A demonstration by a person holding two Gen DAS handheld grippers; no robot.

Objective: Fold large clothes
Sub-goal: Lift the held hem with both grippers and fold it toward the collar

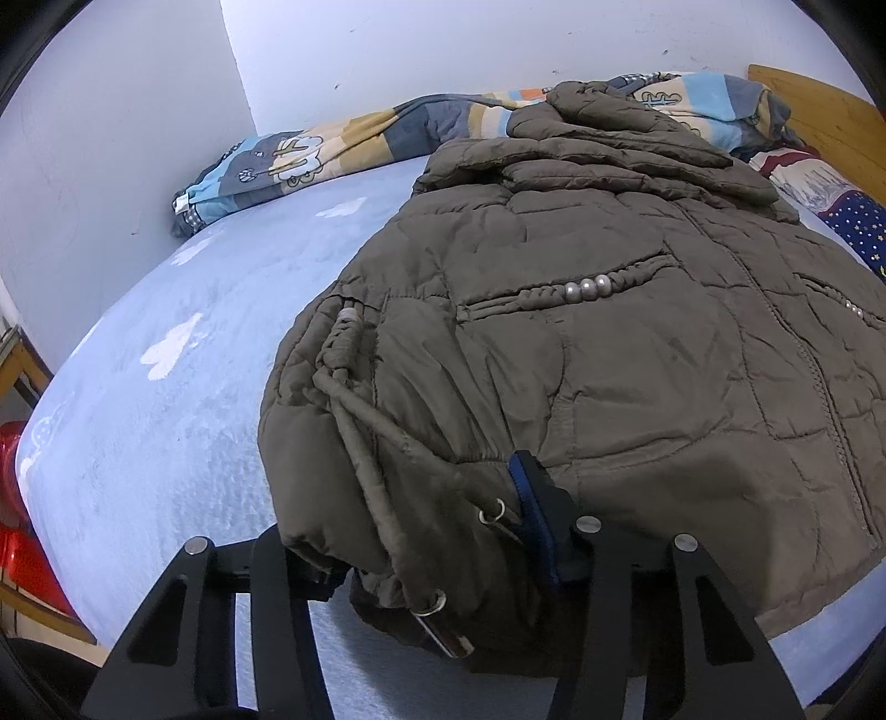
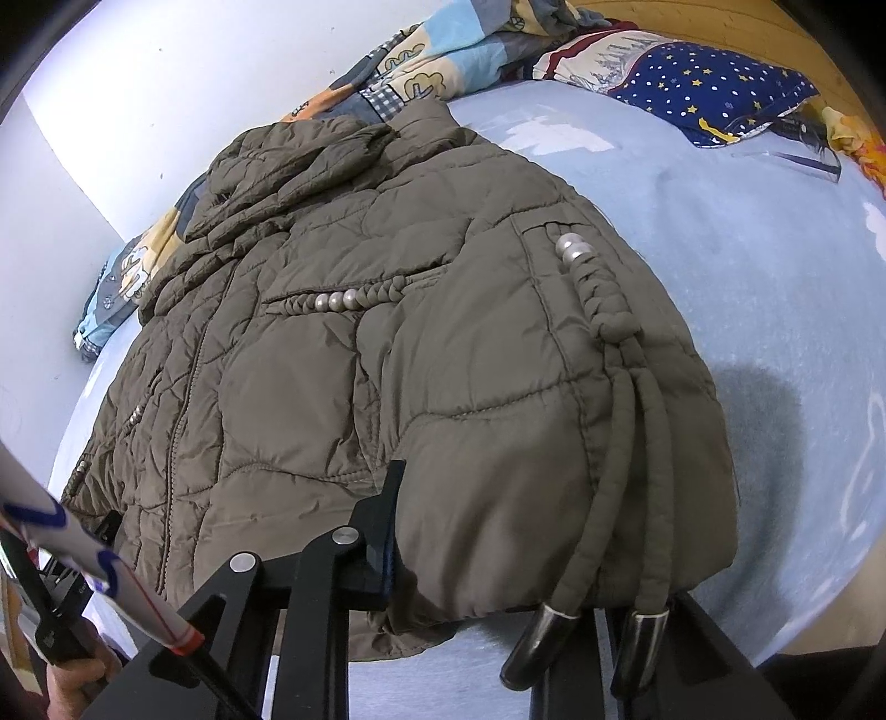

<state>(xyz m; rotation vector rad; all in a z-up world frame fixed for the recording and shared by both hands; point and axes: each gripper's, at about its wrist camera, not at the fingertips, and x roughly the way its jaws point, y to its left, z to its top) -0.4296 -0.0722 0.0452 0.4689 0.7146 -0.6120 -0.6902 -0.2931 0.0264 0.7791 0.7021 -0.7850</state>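
Observation:
A brown quilted jacket (image 1: 609,332) (image 2: 387,360) lies front up on the light blue bed sheet (image 1: 166,415) (image 2: 747,249), with its hem toward me and its sleeves folded over the chest. My left gripper (image 1: 421,531) is shut on the hem's left corner. Its right finger (image 1: 540,498) presses a blue pad into gathered fabric, and the other finger is hidden under the hem. My right gripper (image 2: 515,554) is shut on the hem's right corner. Only its left finger (image 2: 382,531) shows, and two metal-tipped drawcords (image 2: 587,554) hang over the hidden one.
A patterned quilt (image 1: 332,144) (image 2: 443,50) is bunched along the white wall behind the jacket. A starry blue pillow (image 2: 709,83) lies by the wooden headboard (image 1: 819,105). Something red (image 1: 16,526) stands beside the bed at the left. A hand (image 2: 77,681) shows at the lower left.

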